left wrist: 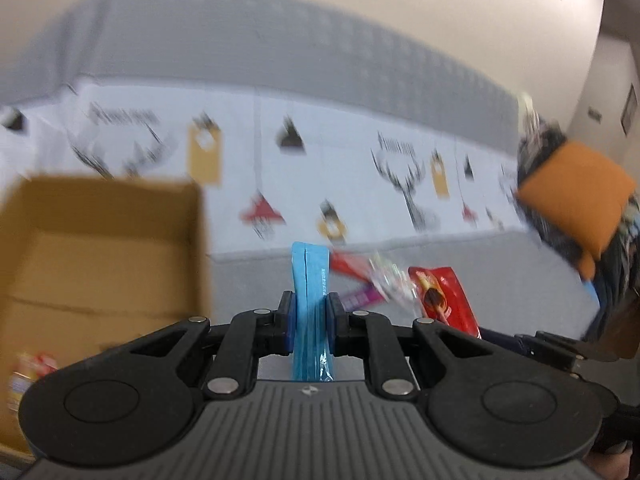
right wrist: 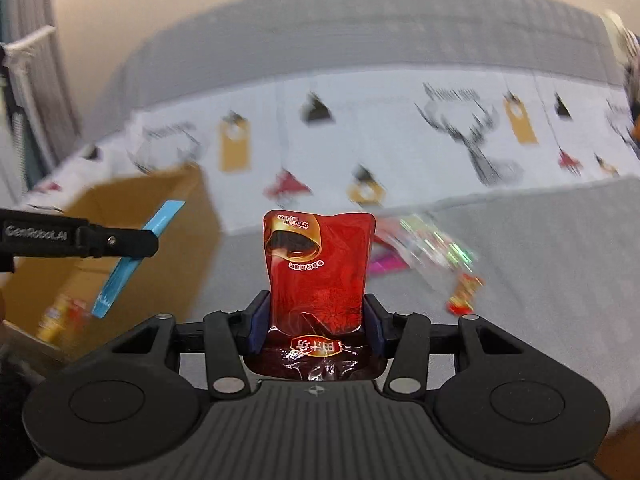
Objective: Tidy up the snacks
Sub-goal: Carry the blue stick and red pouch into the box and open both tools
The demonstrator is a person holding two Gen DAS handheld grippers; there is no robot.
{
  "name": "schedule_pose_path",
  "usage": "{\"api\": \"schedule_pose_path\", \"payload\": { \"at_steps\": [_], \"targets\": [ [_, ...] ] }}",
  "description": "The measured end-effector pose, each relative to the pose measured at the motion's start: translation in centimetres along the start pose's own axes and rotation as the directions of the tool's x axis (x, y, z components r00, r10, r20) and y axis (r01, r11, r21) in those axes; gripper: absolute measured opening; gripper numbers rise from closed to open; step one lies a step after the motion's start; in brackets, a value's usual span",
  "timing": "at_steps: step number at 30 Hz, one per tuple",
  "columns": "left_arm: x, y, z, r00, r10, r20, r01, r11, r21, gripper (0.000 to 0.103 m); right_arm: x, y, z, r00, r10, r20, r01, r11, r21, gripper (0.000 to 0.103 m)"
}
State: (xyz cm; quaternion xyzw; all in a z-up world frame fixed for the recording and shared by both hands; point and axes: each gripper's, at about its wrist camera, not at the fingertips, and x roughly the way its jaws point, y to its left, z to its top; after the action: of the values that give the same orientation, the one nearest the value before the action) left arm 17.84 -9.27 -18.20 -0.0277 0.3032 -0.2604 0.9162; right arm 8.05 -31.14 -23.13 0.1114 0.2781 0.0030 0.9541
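Blue packet pinched flat in left gripper jaws; red pouch squeezed in right gripper jaws. Carrying step. Next: drop both in cardboard box (aim over rim). Right view alone shows loose snacks on grey blanket.
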Motion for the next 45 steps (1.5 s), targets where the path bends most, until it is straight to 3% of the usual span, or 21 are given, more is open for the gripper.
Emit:
{"api": "schedule_pose_path", "payload": {
  "at_steps": [5, 9, 12, 16, 20, 25, 28, 35, 39, 41, 42, 44, 45],
  "targets": [
    [-7.4, 2.5, 3.0, 0.991, 0.054, 0.124, -0.048, 0.998, -0.049, 0.017, -2.6, 5.7, 4.6, 0.982, 0.17, 0.076, -0.166, 0.984, -0.06, 0.05],
    [-12.6, 3.8, 4.9, 0.969, 0.101, 0.226, -0.089, 0.994, -0.063, 0.017, -4.0, 10.7, 8.1, 0.956, 0.272, 0.107, -0.258, 0.957, -0.133, 0.05],
    [-14.3, 5.1, 5.3, 0.952, 0.155, 0.265, -0.141, 0.987, -0.072, 0.017, -4.4, 13.8, 9.8, 0.94, 0.321, 0.111, -0.298, 0.937, -0.183, 0.051],
    [-12.3, 8.1, 4.8, 0.956, 0.2, 0.214, -0.177, 0.977, -0.122, 0.017, -2.5, 16.9, 10.6, 0.94, 0.332, 0.076, -0.305, 0.92, -0.245, 0.051],
    [-9.0, 11.4, 3.0, 0.964, 0.231, 0.129, -0.209, 0.964, -0.163, 0.017, 1.2, 17.9, 9.9, 0.95, 0.313, 0.01, -0.303, 0.926, -0.227, 0.051],
    [-3.8, 15.7, -0.7, 0.97, 0.243, -0.03, -0.243, 0.945, -0.218, 0.017, 6.4, 19.3, 6.8, 0.96, 0.259, -0.102, -0.275, 0.941, -0.197, 0.051],
    [-1.3, 17.8, -2.3, 0.965, 0.235, -0.112, -0.256, 0.938, -0.233, 0.017, 9.8, 20.0, 4.6, 0.956, 0.23, -0.184, -0.263, 0.948, -0.177, 0.051],
    [0.2, 20.6, -3.0, 0.955, 0.259, -0.144, -0.286, 0.933, -0.217, 0.017, 14.3, 21.9, 0.8, 0.93, 0.205, -0.306, -0.269, 0.945, -0.184, 0.051],
    [0.5, 21.6, -3.0, 0.945, 0.283, -0.162, -0.317, 0.914, -0.252, 0.017, 15.5, 22.1, 0.3, 0.928, 0.208, -0.31, -0.273, 0.944, -0.183, 0.052],
    [0.7, 21.5, -2.7, 0.942, 0.292, -0.164, -0.326, 0.912, -0.248, 0.018, 15.3, 21.8, 0.5, 0.932, 0.219, -0.288, -0.274, 0.947, -0.168, 0.058],
    [0.8, 21.0, -2.6, 0.944, 0.287, -0.162, -0.319, 0.919, -0.23, 0.02, 15.0, 21.4, 0.7, 0.931, 0.243, -0.272, -0.289, 0.946, -0.146, 0.071],
    [1.1, 19.8, -2.1, 0.942, 0.294, -0.163, -0.323, 0.926, -0.196, 0.056, 13.8, 20.7, 1.3, 0.934, 0.27, -0.234, -0.305, 0.943, -0.129, 0.083],
    [1.0, 19.0, -2.0, 0.938, 0.314, -0.149, -0.339, 0.921, -0.194, 0.092, 13.2, 20.3, 1.6, 0.938, 0.271, -0.217, -0.304, 0.942, -0.139, 0.083]
  ]
}}
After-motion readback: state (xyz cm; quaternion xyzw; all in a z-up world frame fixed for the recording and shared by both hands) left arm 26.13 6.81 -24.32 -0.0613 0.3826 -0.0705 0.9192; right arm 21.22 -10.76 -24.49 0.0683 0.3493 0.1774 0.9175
